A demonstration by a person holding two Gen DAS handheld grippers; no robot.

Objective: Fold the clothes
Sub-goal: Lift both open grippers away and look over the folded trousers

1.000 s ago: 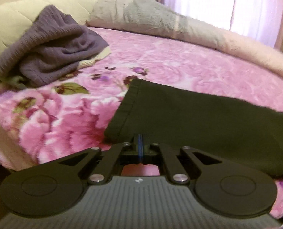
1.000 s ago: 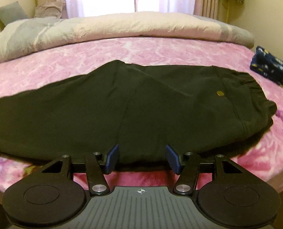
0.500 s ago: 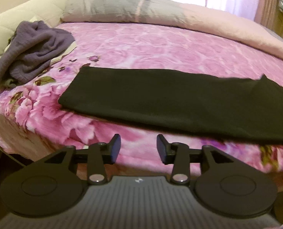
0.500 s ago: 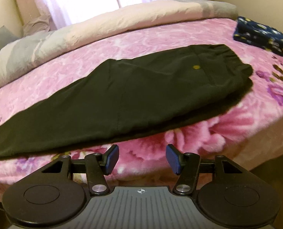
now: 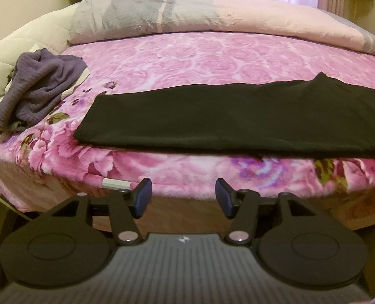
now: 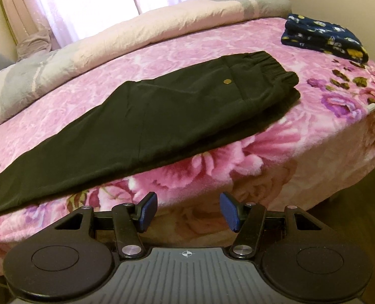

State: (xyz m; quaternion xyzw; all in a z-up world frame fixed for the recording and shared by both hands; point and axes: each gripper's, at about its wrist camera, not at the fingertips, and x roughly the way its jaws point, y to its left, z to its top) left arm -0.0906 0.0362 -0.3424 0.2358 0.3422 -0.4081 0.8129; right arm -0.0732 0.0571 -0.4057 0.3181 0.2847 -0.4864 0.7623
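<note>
My left gripper [image 5: 183, 197] hangs off the bed's [image 5: 212, 58] near edge, jaws spread, holding nothing. My right gripper [image 6: 188, 210] likewise: jaws apart, empty, clear of the mattress. Black trousers [image 6: 162, 116] lie flat along the near side of the bed, folded lengthwise, legs stacked. Hem end [image 5: 96, 119] sits to my left; elastic waistband [image 6: 271, 65] to my right, brass button [image 6: 227, 81] showing. Purple sweater [image 5: 38, 88] crumpled at the left end, well apart from the trousers. Folded navy printed garment [image 6: 321, 36] at the far right. Rolled duvet [image 5: 187, 12] along the far side.
</note>
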